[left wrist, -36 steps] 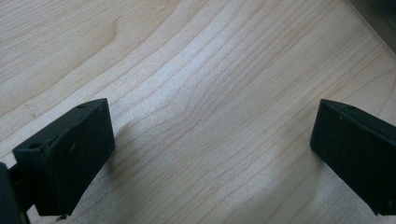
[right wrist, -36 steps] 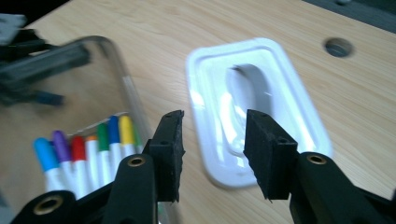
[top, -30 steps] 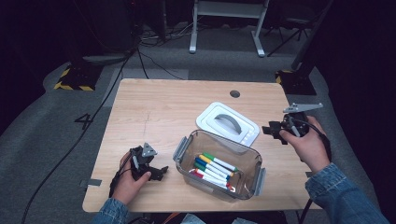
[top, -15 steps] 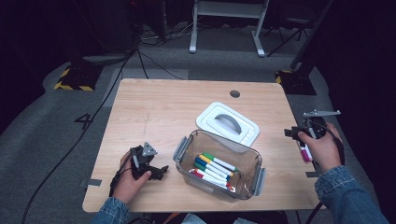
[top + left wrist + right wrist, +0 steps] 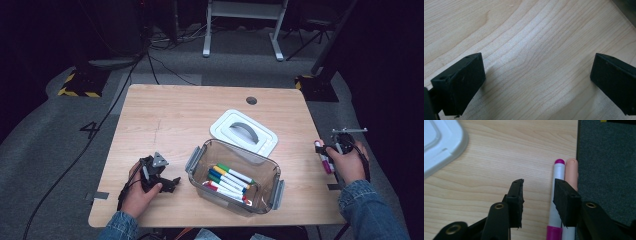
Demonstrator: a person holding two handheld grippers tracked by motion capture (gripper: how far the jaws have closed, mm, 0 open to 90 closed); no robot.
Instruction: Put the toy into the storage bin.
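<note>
A clear plastic box at the table's front middle holds several coloured markers. Its white lid lies just behind it. My left gripper rests at the front left, jaws wide open over bare wood. My right gripper is low at the table's right edge, open. Its jaws have just been closing, and only wood shows between them. A white marker with magenta ends lies along the edge, partly under the right-hand jaw. A peach rounded tip sits beside it.
The wooden table has a small round hole at the back. Dark carpet drops off right beside the marker. A corner of the white lid is at the upper left in the right gripper view.
My right hand has moved rightward and down from beside the lid to the table's right edge, where the magenta marker now lies by its jaws. The left hand has stayed put.
</note>
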